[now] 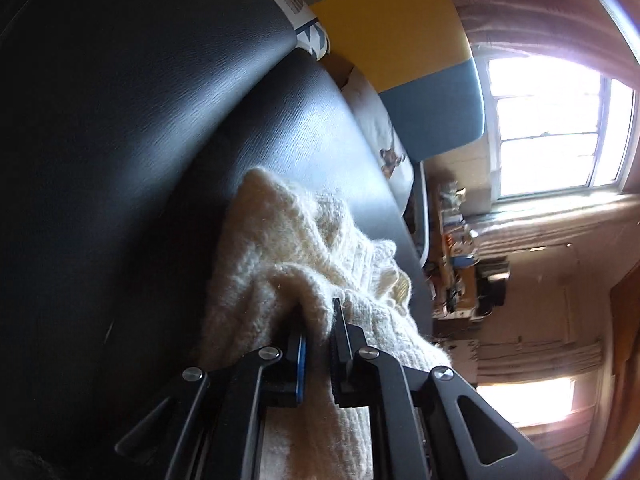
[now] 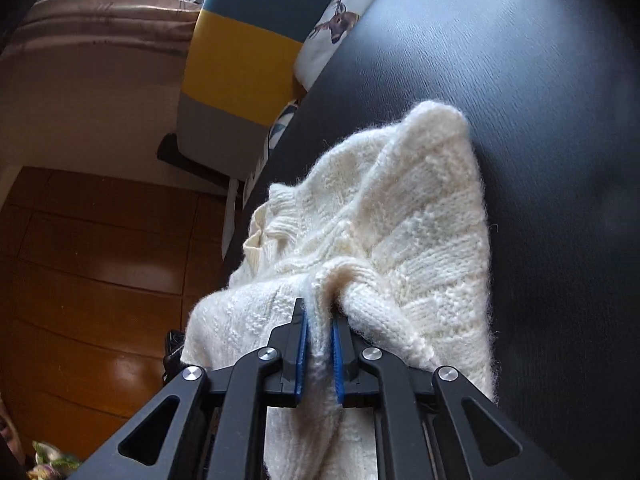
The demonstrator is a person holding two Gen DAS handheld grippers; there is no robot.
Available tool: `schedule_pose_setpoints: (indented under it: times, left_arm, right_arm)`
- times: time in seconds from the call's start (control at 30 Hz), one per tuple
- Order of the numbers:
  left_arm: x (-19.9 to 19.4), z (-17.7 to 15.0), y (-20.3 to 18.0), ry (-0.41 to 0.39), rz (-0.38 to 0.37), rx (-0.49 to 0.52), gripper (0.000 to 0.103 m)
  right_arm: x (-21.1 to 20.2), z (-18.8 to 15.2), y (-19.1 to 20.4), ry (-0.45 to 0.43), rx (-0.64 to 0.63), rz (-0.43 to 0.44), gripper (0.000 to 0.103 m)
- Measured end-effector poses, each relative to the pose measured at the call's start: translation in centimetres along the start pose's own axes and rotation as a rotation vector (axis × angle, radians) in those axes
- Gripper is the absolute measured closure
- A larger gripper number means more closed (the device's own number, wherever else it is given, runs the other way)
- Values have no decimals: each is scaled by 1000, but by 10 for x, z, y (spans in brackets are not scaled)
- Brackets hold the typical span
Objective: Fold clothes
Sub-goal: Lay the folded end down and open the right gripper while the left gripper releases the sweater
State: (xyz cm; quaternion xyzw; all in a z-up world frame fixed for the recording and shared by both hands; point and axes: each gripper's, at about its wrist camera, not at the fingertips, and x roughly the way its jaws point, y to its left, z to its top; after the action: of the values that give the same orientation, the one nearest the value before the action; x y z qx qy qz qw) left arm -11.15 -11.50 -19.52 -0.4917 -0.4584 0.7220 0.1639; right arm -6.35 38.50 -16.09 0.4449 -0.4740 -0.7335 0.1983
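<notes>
Where the left fingers [image 1: 320, 334] close in, a thick fold of the cream knitted sweater [image 1: 296, 264] is pinched between them, bunched up over the blue pad on one side. The right fingers [image 2: 319, 330] are pressed nearly together on another ridge of the same sweater [image 2: 380, 216], the knit squeezed thin between their two blue pads. From each grip the wool runs back under the black linkages and out of view at the lower edge, so its hanging part cannot be seen. The rest of the sweater lies rumpled on a black leather sofa [image 2: 540, 120], with its ribbed neckline toward the sofa's front edge and one rounded corner against the backrest. Beyond it sit a white cushion [image 2: 340, 20] with a deer print, partly cut off, and a yellow, teal and grey striped board [image 2: 240, 60] standing past the sofa's end. Shelves by the bright window [image 1: 552, 128] are too blurred to read. Wooden floor [image 2: 92, 260] shows below the sofa's edge.
</notes>
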Motion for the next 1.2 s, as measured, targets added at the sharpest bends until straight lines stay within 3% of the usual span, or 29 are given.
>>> schedule_pose_setpoints:
  times: [0.13,0.2,0.27,0.3,0.43,0.6,0.83,0.9,1.03,1.07,1.1,1.2]
  left_arm:
    - [-17,-23,3,12,-6,11,94]
    - [-24,-30,-1,27,-14,26,93]
    - [-31,-35,-9,27,-18,52,93]
    - [-35,-37,-12,25,-17,63,93]
    - [-50,-36,-12,24,-23,67,90]
    - [-62,-42,-1,22,-105,9,89]
    - [-49,-31,-9,45,-185,8,85]
    - [-44,-29,-17,65,-173,37,85]
    - [-34,-30,-30,108,-86,120,86]
    - [-35,-29,-31,102,-60,130,95]
    - [-34,-27,-32,95,-41,140,96]
    - [-38,-15,-32,57,-71,130,96]
  right_arm:
    - [-11,-15,5,33,30,38,84]
    - [-20,-21,8,25,48,78,63]
    - [-26,-23,17,7,24,97,27]
    - [-30,-26,23,6,9,102,23]
    - [-35,-41,36,28,-35,84,21]
    - [-27,-63,37,80,-80,52,21]
    - [-12,-53,40,95,-106,49,20]
    - [-17,-57,43,100,-138,36,20]
    - [-7,-58,55,166,-175,102,20]
    - [-6,-57,58,160,-195,88,20]
    - [-4,-55,61,152,-217,70,20]
    - [-2,-47,67,113,-261,41,26]
